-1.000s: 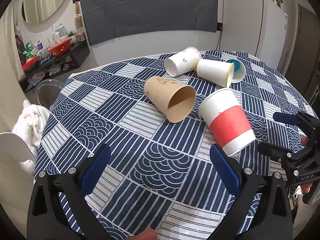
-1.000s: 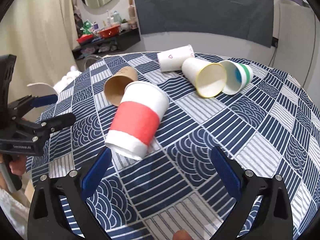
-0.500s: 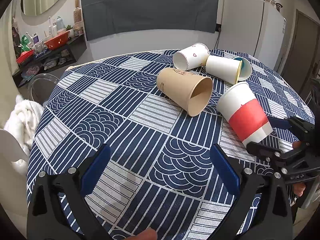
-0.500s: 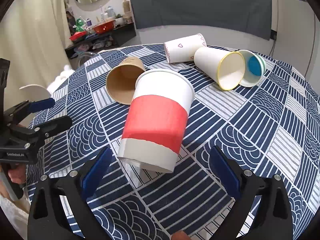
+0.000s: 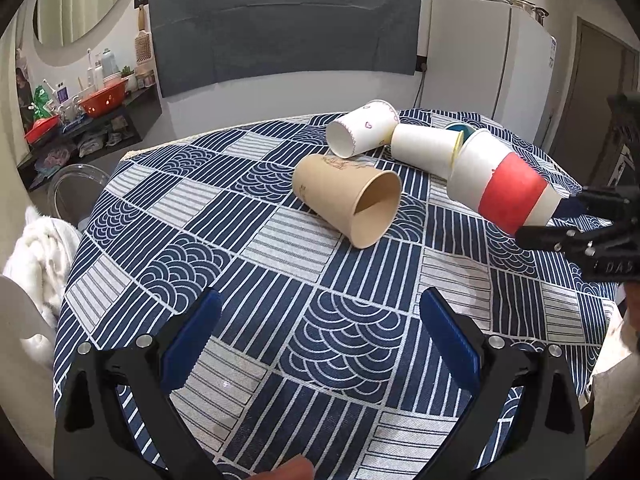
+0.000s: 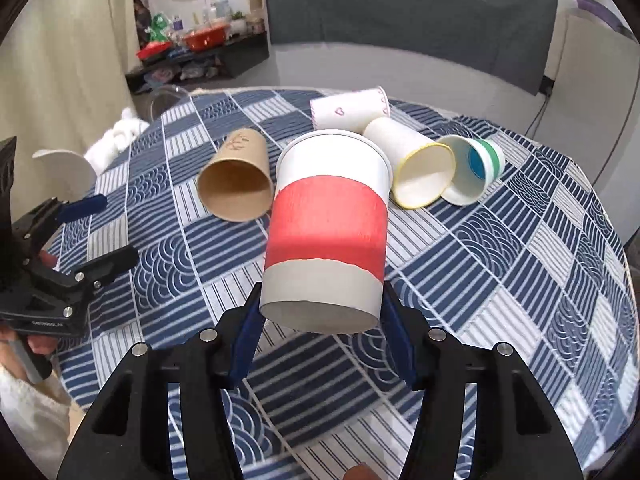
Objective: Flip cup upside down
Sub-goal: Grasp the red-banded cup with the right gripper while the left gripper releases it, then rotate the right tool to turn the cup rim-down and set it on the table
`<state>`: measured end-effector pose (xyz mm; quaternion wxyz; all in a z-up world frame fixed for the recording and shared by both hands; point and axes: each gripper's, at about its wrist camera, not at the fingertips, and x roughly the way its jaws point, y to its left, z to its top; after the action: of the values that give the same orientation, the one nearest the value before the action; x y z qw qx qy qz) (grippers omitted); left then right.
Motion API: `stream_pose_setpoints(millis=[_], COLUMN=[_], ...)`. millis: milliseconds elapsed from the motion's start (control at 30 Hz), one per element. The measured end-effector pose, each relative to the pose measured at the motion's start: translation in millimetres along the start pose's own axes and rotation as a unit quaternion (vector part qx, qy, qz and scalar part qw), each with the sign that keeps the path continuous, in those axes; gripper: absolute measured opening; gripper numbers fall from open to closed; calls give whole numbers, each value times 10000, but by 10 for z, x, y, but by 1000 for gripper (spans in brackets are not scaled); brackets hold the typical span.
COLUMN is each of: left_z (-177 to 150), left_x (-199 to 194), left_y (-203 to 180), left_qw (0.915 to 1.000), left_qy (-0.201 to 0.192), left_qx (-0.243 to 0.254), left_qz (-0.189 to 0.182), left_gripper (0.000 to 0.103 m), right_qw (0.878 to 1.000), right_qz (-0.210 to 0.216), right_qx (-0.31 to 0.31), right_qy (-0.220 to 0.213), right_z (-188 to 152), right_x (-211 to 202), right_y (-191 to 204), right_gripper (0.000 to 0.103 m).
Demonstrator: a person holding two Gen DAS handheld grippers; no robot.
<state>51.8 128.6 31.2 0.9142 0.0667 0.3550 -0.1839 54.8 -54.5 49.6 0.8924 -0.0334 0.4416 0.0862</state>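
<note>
A white paper cup with a red band (image 6: 328, 224) lies tilted with its base toward my right gripper (image 6: 322, 316), whose blue pads are shut on the base end and hold it above the cloth. In the left wrist view the same cup (image 5: 500, 184) sits at the right, gripped by the right gripper (image 5: 560, 216). My left gripper (image 5: 320, 344) is open and empty over the near part of the table; it also shows at the left of the right wrist view (image 6: 84, 236).
A round table with a blue patterned cloth (image 5: 280, 280) carries a brown cup (image 5: 348, 200), a white heart-print cup (image 5: 364, 128), a yellow-rimmed cup (image 5: 428, 148) and a green-banded cup (image 6: 476, 168), all on their sides. A fridge (image 5: 480, 60) stands behind.
My right gripper has moved in and shut on the red-banded cup's base and lifted it off the cloth. The left gripper has drifted a little and stays open.
</note>
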Motion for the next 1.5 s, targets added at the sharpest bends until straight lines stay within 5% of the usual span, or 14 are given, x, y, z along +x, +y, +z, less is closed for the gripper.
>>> stream_pose_setpoints(millis=[500,1033,1167,1267,1500], left_z=[126,179,159,147,147], left_x=[274,503,538,543,496], left_y=[-373,-733,-773,-781,-772], left_qw=[9990,9960,9950,9942,9943], left_qy=[141,269,332,363,355], left_qx=[382,756,869,931,926], left_qz=[-163,-397,-373,-389,-391], left_gripper=[97,97,97,97,97], right_qw=[9763,9122,9092,9118,9209], right_qz=[94,124,95,134,212], right_qx=[-332,-1210,-1280,-1285,-1312], right_qy=[2135,3913,3960,3898,3665], right_z=[388,830,967,1052,1123], right_x=[-26,552,670,737,679], right_y=[-219,-98,-48,-27,-56], right_gripper=[52,53,54,77,85])
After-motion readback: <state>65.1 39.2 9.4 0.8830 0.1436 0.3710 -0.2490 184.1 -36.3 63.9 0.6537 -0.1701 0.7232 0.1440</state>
